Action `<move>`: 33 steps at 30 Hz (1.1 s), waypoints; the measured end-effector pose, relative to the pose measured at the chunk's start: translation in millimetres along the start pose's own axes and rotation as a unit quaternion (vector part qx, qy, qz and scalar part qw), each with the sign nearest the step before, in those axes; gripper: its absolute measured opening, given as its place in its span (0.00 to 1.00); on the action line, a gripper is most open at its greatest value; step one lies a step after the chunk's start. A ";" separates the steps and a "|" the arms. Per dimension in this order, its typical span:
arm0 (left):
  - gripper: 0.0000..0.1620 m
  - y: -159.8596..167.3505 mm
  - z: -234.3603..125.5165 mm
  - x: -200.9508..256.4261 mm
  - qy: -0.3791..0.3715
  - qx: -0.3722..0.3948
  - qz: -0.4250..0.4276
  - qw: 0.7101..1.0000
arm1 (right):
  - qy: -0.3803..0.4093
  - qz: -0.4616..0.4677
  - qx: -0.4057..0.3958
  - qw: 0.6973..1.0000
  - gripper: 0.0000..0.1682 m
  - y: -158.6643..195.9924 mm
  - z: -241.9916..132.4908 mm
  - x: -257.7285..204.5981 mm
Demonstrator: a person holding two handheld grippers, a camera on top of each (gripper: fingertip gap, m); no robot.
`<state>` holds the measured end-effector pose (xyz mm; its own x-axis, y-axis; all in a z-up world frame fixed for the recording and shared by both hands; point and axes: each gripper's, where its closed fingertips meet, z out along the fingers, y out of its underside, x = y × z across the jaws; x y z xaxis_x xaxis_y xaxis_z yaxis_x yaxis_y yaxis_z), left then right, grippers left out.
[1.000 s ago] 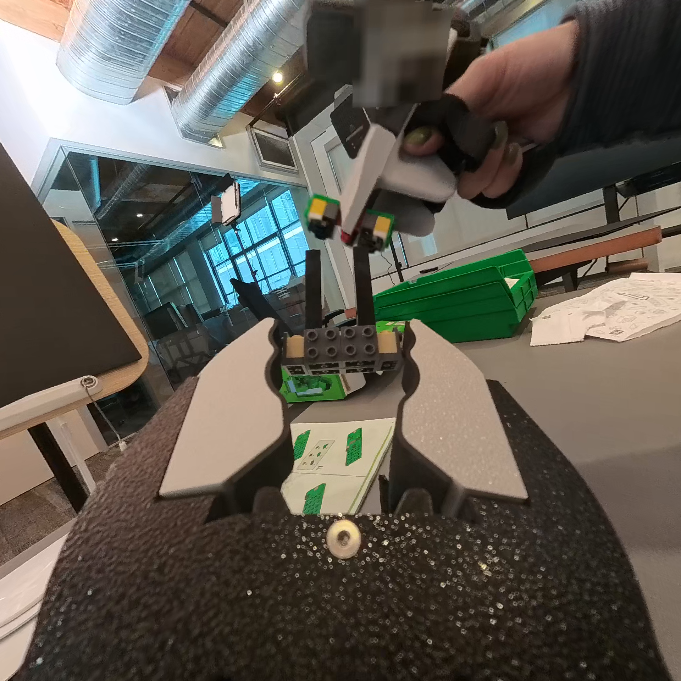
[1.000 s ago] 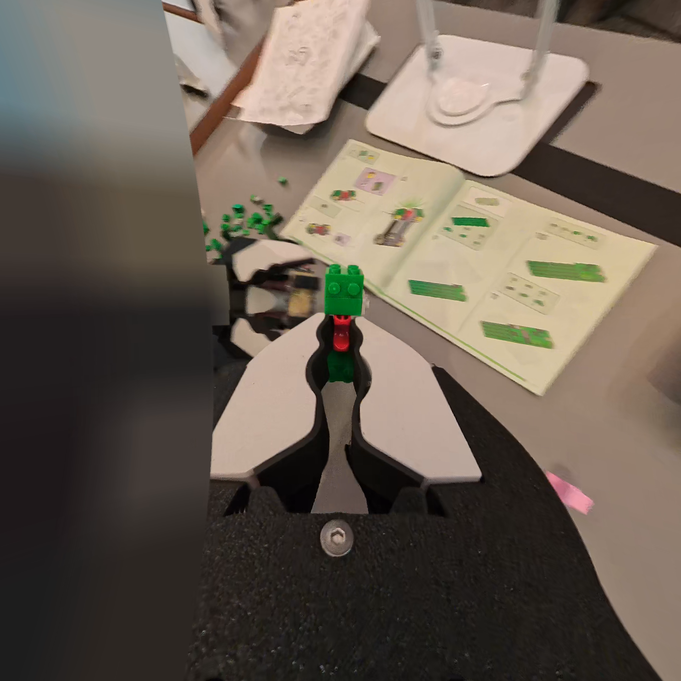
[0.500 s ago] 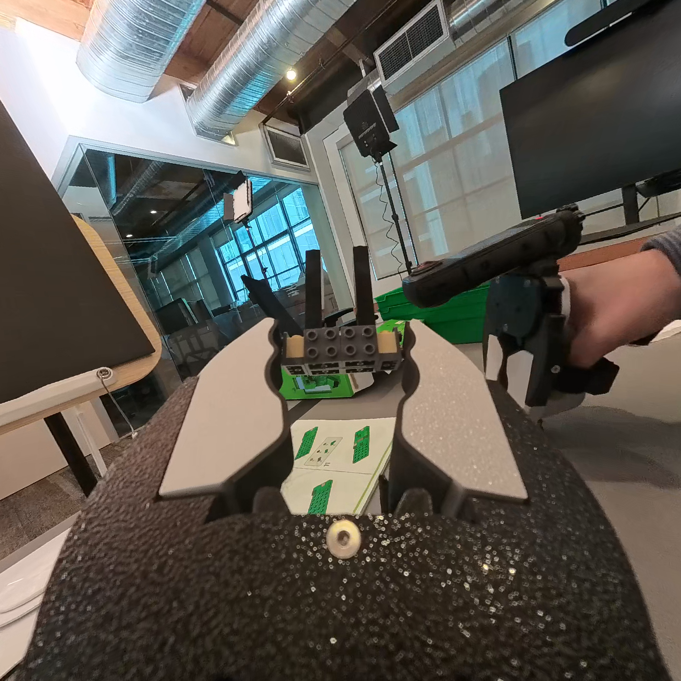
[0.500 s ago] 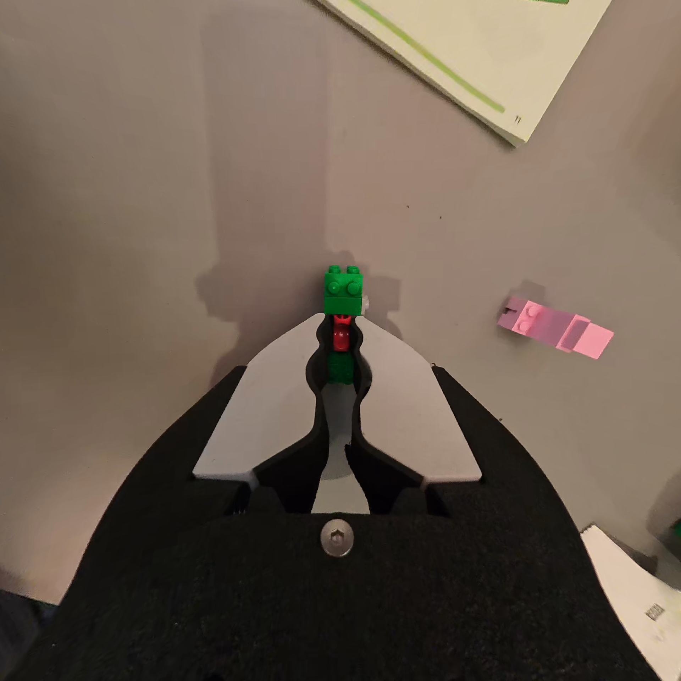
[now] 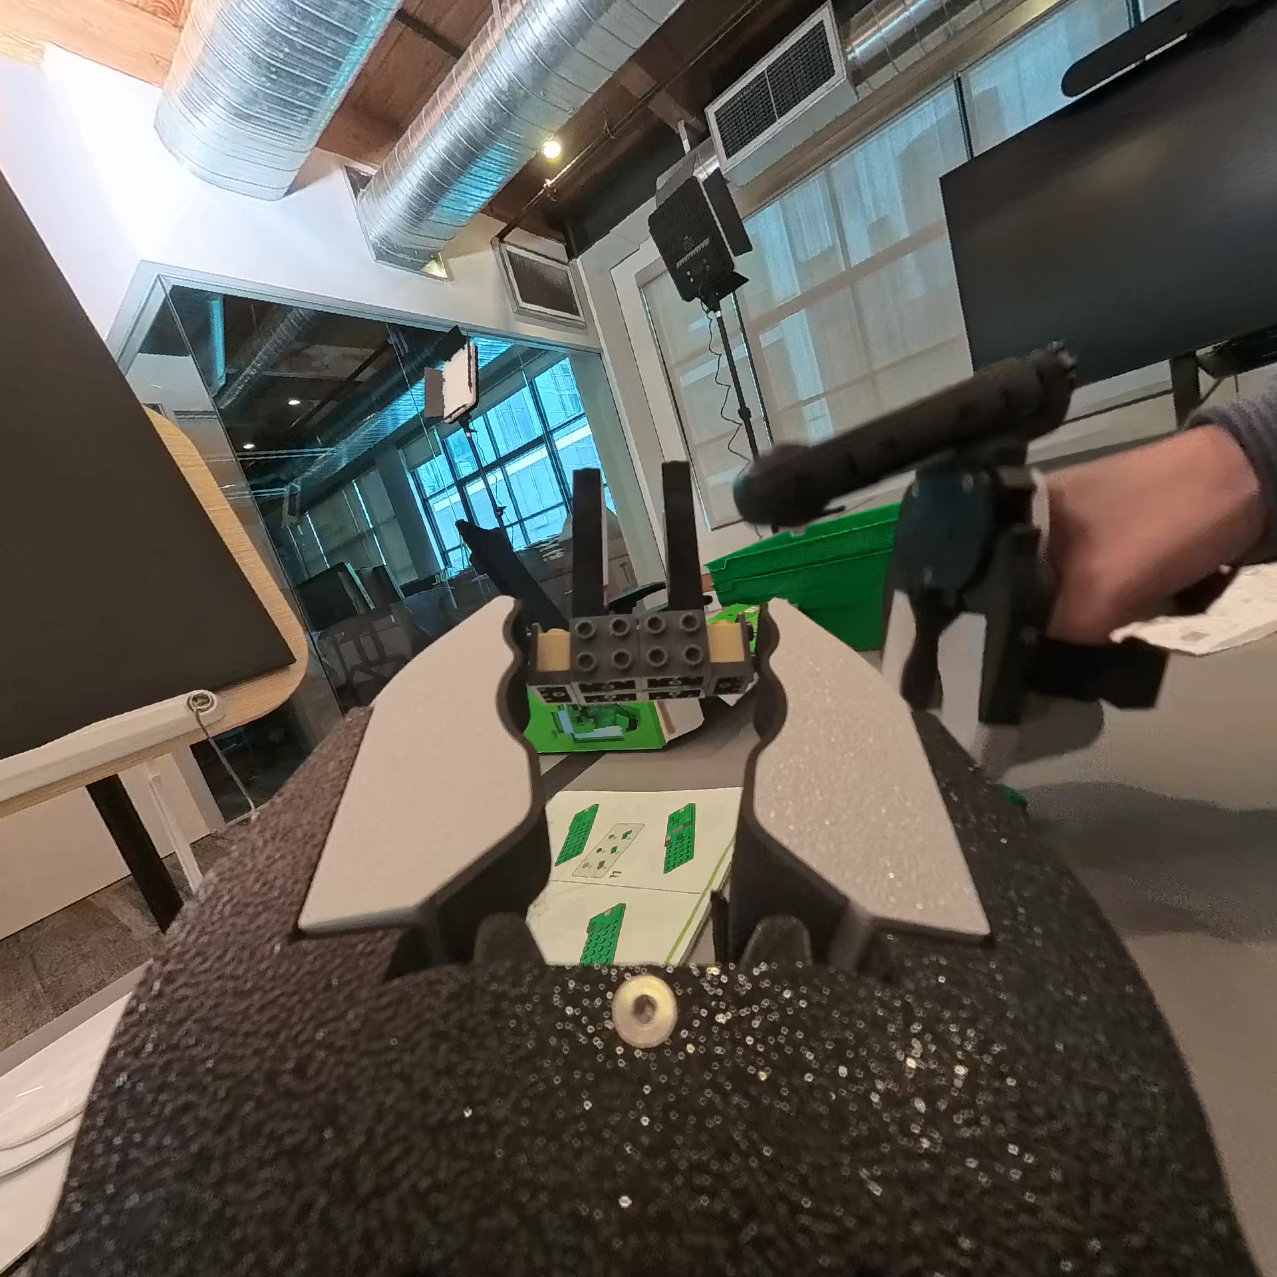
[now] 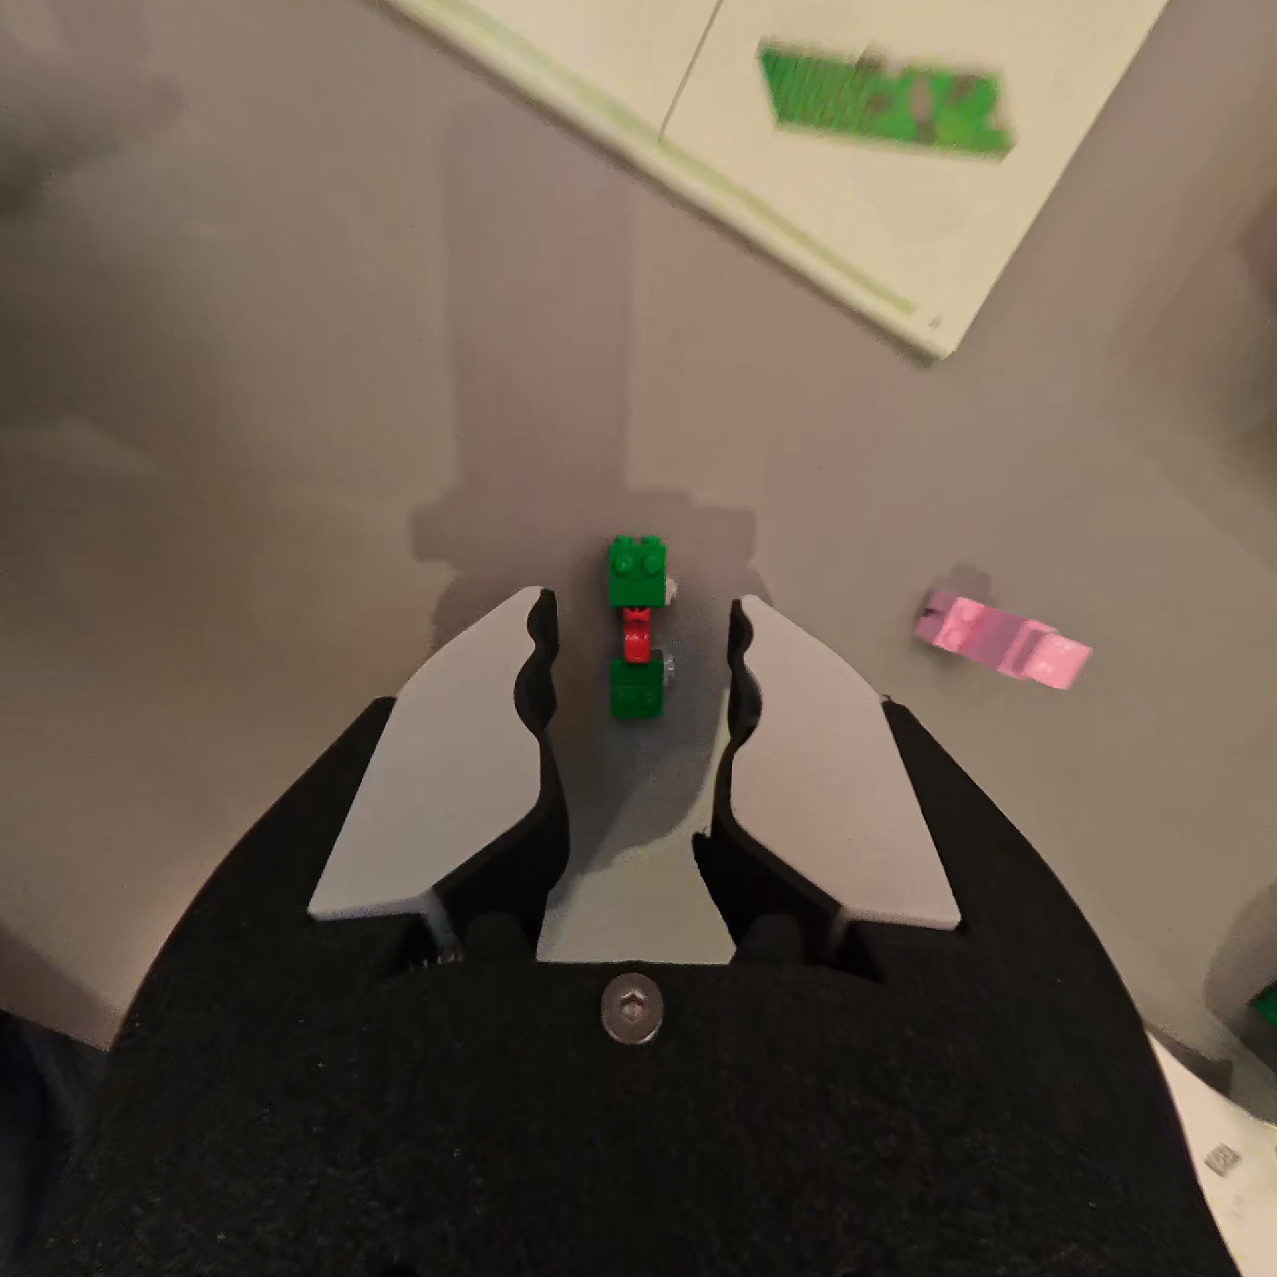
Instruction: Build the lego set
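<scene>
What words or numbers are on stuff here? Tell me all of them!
Booklet: tiny corner mark, too blurred to read.
White paper: small print, too small to read.
Green box: nothing readable.
Green and red bricks: no writing.

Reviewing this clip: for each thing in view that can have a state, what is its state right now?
Left hand-held gripper: shut on the grey lego assembly.
Grey lego assembly: held off the table, black bars pointing up.
Right hand-held gripper: open.
Green-and-red lego piece: lying on the table, touching neither finger.
Pink lego piece: lying loose.
Instruction booklet: open.
</scene>
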<state>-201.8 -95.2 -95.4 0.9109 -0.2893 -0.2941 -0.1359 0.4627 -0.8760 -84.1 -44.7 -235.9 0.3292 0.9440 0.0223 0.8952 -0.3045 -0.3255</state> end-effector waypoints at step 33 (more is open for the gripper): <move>0.52 -20.3 -0.1 15.2 0.120 0.084 -0.175 0.974 | -0.201 -0.025 0.380 0.902 0.14 -126.6 -105.9 -86.4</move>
<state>-185.2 -109.0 -82.1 0.7697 -0.6324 -0.0877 0.2499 0.4247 -0.8701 -194.0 -101.1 -96.5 0.0204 0.9705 -0.2402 0.3904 -0.2289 -0.8917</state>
